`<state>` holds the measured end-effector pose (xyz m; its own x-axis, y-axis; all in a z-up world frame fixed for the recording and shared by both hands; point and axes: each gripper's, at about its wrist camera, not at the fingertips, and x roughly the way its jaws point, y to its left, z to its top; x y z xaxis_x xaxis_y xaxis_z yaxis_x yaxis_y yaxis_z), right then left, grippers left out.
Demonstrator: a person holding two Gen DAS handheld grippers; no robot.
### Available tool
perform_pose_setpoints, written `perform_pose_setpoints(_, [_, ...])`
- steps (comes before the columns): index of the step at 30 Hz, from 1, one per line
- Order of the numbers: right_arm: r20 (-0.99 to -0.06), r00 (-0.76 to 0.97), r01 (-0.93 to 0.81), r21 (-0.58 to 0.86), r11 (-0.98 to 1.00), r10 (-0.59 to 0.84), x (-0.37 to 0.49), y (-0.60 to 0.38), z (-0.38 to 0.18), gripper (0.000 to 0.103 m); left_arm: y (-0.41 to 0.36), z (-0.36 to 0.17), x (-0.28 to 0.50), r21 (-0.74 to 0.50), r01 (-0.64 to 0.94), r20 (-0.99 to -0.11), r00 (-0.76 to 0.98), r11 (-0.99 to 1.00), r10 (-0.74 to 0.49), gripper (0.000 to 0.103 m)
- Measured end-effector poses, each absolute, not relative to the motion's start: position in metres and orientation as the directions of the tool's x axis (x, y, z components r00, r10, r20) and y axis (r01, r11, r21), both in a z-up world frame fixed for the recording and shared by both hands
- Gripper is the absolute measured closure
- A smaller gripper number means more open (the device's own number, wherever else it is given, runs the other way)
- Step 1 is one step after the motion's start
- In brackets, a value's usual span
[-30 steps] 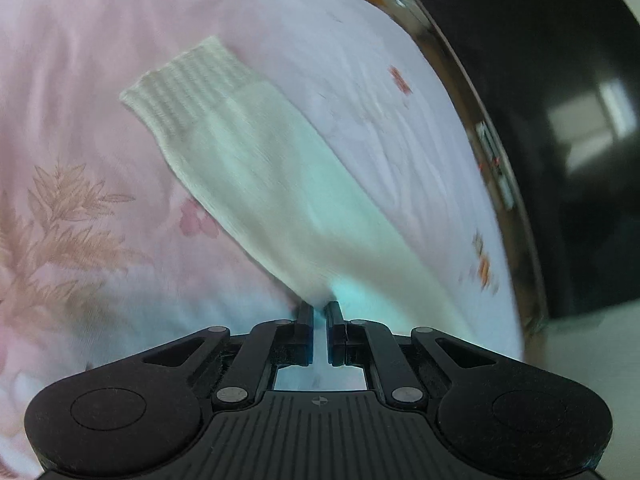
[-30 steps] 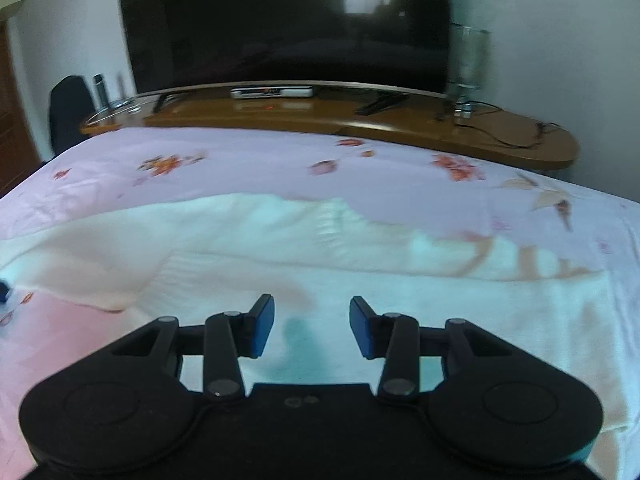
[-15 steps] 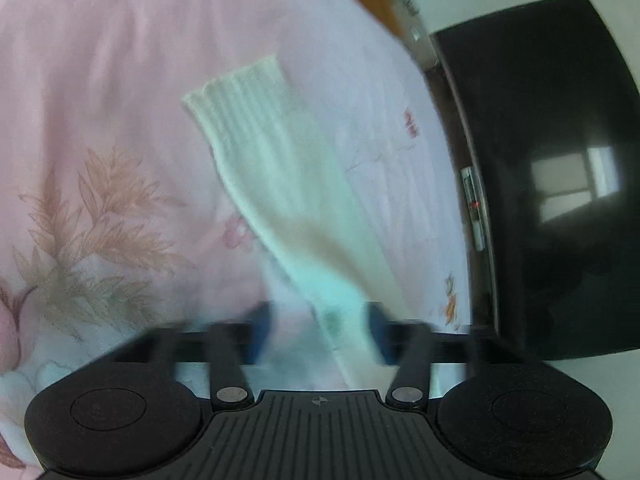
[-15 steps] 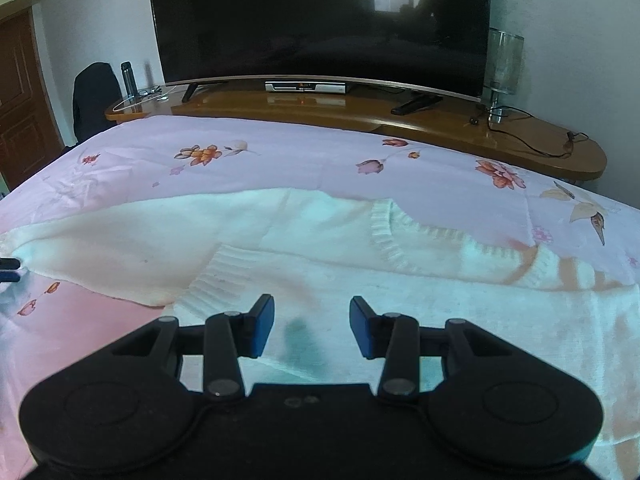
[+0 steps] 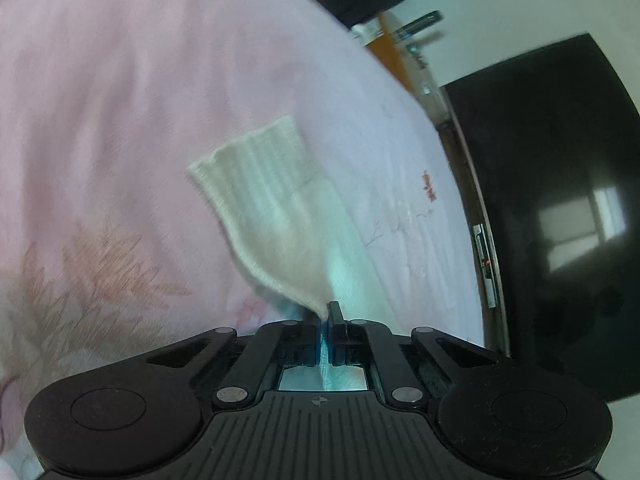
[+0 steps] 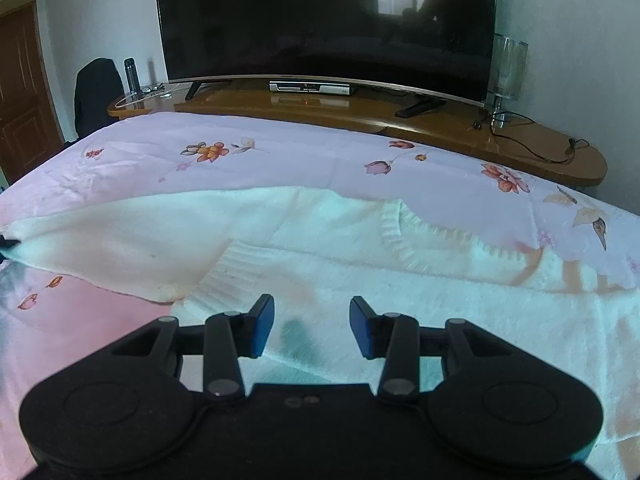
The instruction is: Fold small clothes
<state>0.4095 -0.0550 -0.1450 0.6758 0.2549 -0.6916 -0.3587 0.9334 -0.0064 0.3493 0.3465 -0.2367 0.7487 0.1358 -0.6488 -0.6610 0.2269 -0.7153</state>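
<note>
Now my left gripper has let go and re-pinched the white sweater's sleeve on the floral bedspread, ready to fold; my right gripper hovers half-open, empty, over the sweater body.

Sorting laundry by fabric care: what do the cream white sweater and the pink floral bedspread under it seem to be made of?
The cream white sweater looks like a soft matte knit, perhaps wool or acrylic: its ribbed cuff and ribbed neckline show distinct stitches. The pink floral bedspread looks like thin, smooth printed woven cloth, possibly cotton or polyester, judging by its fine creases.
</note>
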Motion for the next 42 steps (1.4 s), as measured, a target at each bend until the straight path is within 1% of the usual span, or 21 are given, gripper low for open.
perform_pose_setpoints(3, [-0.695,0.675,-0.365,-0.024,0.931,0.246,0.412,-0.051,-0.149,0.062,0.335,-0.218,0.353,-0.692,-0.655,-0.636,0.752,0.304,0.175,0.100])
perform_pose_setpoints(5, [-0.695,0.676,-0.364,-0.025,0.931,0.246,0.413,-0.049,-0.151,0.062,0.322,-0.189,0.359,-0.675,-0.598,-0.582,0.791,0.432,0.186,0.100])
perform_pose_setpoints(6, [-0.697,0.675,-0.368,-0.031,0.929,0.243,0.414,-0.047,-0.153,0.062,0.317,-0.176,0.364,-0.675,-0.559,-0.557,0.814,0.481,0.164,0.100])
perform_pose_setpoints(8, [-0.725,0.653,-0.386,-0.072,0.920,0.217,0.416,-0.041,-0.166,0.062,0.294,-0.147,0.380,-0.670,-0.468,-0.507,0.855,0.576,0.104,0.100])
perform_pose_setpoints(10, [-0.716,0.661,-0.388,-0.069,0.919,0.225,0.415,-0.042,-0.169,0.060,0.260,-0.122,0.400,-0.645,-0.362,-0.467,0.884,0.673,0.028,0.100])
perform_pose_setpoints(12, [-0.721,0.648,-0.377,-0.022,0.926,0.246,0.417,-0.048,-0.163,0.061,0.215,-0.103,0.420,-0.622,-0.236,-0.442,0.893,0.747,-0.086,0.100])
perform_pose_setpoints(13, [-0.711,0.648,-0.361,0.028,0.932,0.272,0.416,-0.058,-0.158,0.064,0.185,-0.097,0.433,-0.621,-0.163,-0.437,0.884,0.766,-0.166,0.100])
perform_pose_setpoints(14, [-0.700,0.658,-0.340,0.056,0.939,0.279,0.414,-0.067,-0.153,0.064,0.160,-0.095,0.442,-0.625,-0.105,-0.434,0.870,0.773,-0.233,0.100])
perform_pose_setpoints(17, [-0.677,0.684,-0.282,0.099,0.954,0.272,0.405,-0.104,-0.140,0.062,0.069,-0.108,0.462,-0.627,0.044,-0.468,0.777,0.778,-0.421,0.100])
perform_pose_setpoints(19, [-0.681,0.686,-0.229,0.131,0.964,0.256,0.398,-0.137,-0.135,0.062,0.015,-0.130,0.468,-0.624,0.091,-0.525,0.687,0.776,-0.502,0.100])
perform_pose_setpoints(21, [-0.693,0.676,-0.190,0.165,0.968,0.250,0.392,-0.167,-0.135,0.062,-0.027,-0.156,0.470,-0.621,0.093,-0.595,0.591,0.778,-0.545,0.099])
perform_pose_setpoints(24, [-0.714,0.653,-0.147,0.208,0.967,0.253,0.384,-0.201,-0.139,0.059,-0.051,-0.169,0.469,-0.583,0.088,-0.674,0.503,0.807,-0.542,0.099])
perform_pose_setpoints(29, [-0.701,0.635,-0.126,0.320,0.939,0.324,0.376,-0.222,-0.143,0.057,-0.027,-0.141,0.452,-0.554,0.117,-0.653,0.554,0.824,-0.517,0.099])
perform_pose_setpoints(31, [-0.690,0.636,-0.147,0.333,0.931,0.347,0.374,-0.217,-0.142,0.053,-0.004,-0.134,0.455,-0.514,0.099,-0.654,0.597,0.852,-0.464,0.098])
perform_pose_setpoints(32, [-0.686,0.644,-0.164,0.310,0.937,0.340,0.374,-0.211,-0.139,0.051,0.005,-0.130,0.453,-0.458,0.091,-0.670,0.619,0.885,-0.410,0.096])
perform_pose_setpoints(34, [-0.682,0.669,-0.195,0.221,0.956,0.294,0.376,-0.193,-0.137,0.049,0.025,-0.132,0.452,-0.375,0.051,-0.694,0.646,0.926,-0.317,0.071])
perform_pose_setpoints(35, [-0.682,0.675,-0.210,0.188,0.959,0.281,0.379,-0.186,-0.136,0.049,0.037,-0.135,0.450,-0.352,0.006,-0.698,0.664,0.936,-0.267,0.045])
perform_pose_setpoints(36, [-0.687,0.672,-0.225,0.167,0.960,0.277,0.384,-0.177,-0.137,0.049,0.045,-0.137,0.447,-0.346,-0.027,-0.691,0.684,0.938,-0.235,0.032])
perform_pose_setpoints(39, [-0.710,0.652,-0.247,0.134,0.960,0.267,0.395,-0.153,-0.146,0.052,0.060,-0.147,0.441,-0.311,-0.073,-0.694,0.699,0.948,-0.174,0.031])
perform_pose_setpoints(41, [-0.711,0.667,-0.222,0.093,0.971,0.221,0.399,-0.146,-0.151,0.066,0.060,-0.156,0.441,-0.280,-0.079,-0.705,0.694,0.957,-0.149,0.031])
perform_pose_setpoints(42, [-0.699,0.683,-0.198,0.105,0.975,0.214,0.400,-0.150,-0.150,0.086,0.059,-0.160,0.441,-0.260,-0.082,-0.712,0.690,0.962,-0.134,0.031])
